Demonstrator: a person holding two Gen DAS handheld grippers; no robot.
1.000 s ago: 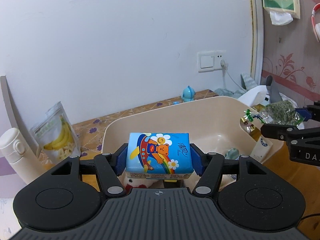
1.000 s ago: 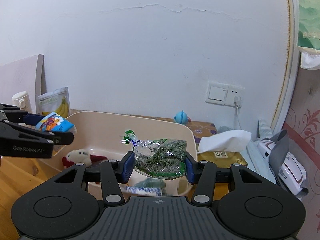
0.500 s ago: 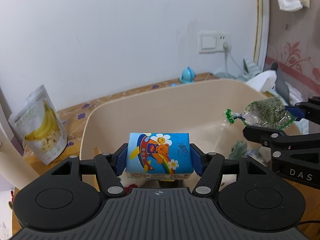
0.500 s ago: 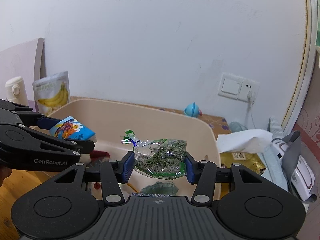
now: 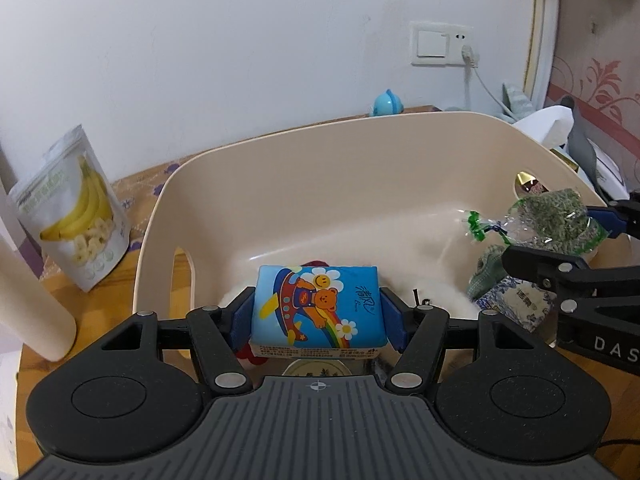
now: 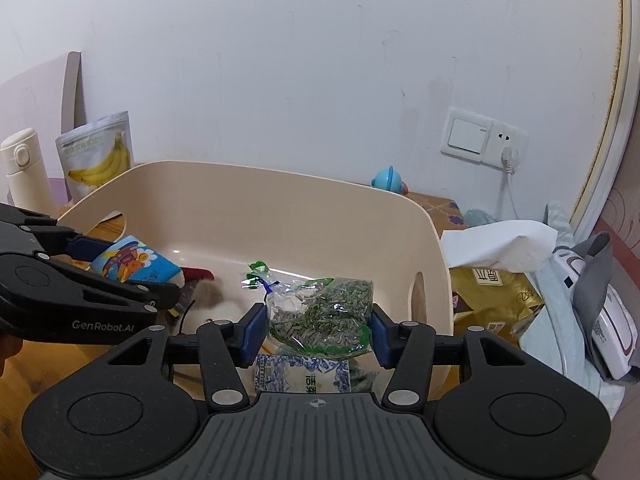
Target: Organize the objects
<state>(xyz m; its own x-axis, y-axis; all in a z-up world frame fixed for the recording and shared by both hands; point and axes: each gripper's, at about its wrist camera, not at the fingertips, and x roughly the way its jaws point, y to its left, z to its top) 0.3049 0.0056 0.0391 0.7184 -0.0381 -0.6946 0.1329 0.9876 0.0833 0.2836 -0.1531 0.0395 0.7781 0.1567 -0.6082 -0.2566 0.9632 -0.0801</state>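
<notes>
Hovering over the beige tub [image 5: 256, 152], we have both loads above its floor. Our left tongs [image 5: 318, 314] pinch the blue tissue pack [image 5: 318, 308] across its long axis, at nine o'clock from the right tongs [image 6: 316, 330], which clamp a clear bag of green seeds [image 6: 320, 316], crinkly and soft.

— What is seen carrying everything?
— A wooden table [image 5: 48, 344], partly covered by a patterned cloth [image 6: 440, 204].
— What is set on it?
— A beige tub [image 5: 320, 168] is placed in the middle. To the tub's left a banana-chip pouch [image 5: 76, 216] and a cream flask [image 6: 24, 172] are stood upright; behind it a small blue toy [image 6: 386, 180] is found; to its right a gold tissue pack [image 6: 492, 296] is laid.
</notes>
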